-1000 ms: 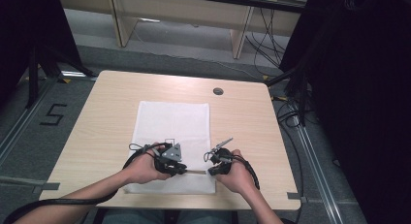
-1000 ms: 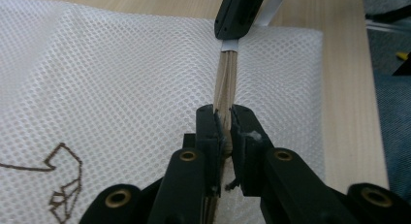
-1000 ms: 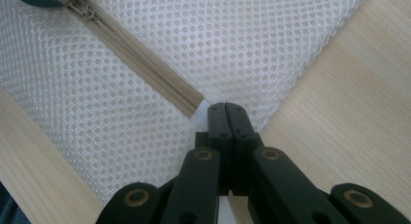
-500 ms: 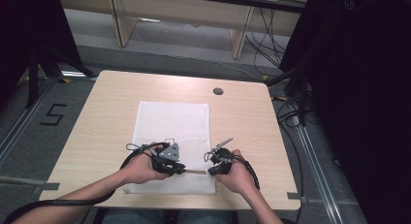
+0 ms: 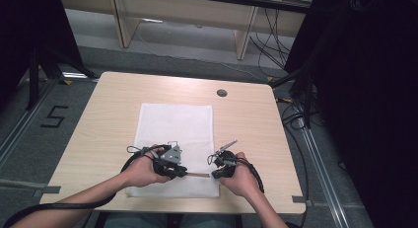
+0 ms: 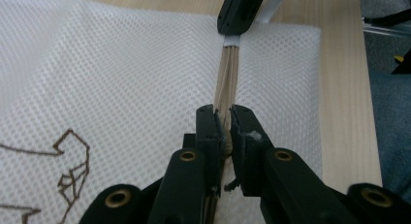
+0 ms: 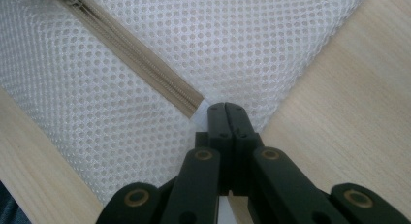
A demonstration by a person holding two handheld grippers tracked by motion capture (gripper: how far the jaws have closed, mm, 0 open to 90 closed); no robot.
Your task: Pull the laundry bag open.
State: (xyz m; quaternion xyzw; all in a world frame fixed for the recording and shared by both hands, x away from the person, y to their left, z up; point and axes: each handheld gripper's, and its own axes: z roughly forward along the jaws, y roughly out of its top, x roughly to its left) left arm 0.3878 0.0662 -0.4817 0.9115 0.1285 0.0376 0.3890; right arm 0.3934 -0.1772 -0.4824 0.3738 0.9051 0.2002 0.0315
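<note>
Both grippers are being held low at the near edge of the wooden table [image 5: 113, 104], over the near end of a white mesh bag [image 5: 177, 124] that is lying flat on it. Left gripper [image 5: 183, 172] is being seen in the high view pointing across toward the right gripper [image 5: 213, 175], with a beige zipper [image 5: 198, 174] stretched between the two tips. In the left gripper view, the left gripper [image 6: 227, 118] is being kept nearly closed, its jaws clamped on the near end of the zipper [image 6: 228, 78]; what exactly is being pinched, pull or tape, cannot be told. Straight ahead of those jaws, the zipper is running to the right gripper [image 6: 241, 10], seen at the top, closed on the far end by a small white tab. Mesh bag [image 6: 121, 78] is lying to both sides of the left jaws, and a brown line drawing [image 6: 72, 166] is printed on it beside the jaws on their left. Bare table [image 6: 344, 98] is lying past the bag's edge on the right. In the right gripper view, the right gripper [image 7: 226, 107] is being held fully closed, jaws pressed together on the white fabric at the zipper's end. From those tips the zipper [image 7: 131, 54] is running away up and to the left across the mesh bag [image 7: 242, 40]. Wood of the table [image 7: 349, 117] is showing on either side of the jaws, beyond the bag's corner.
</note>
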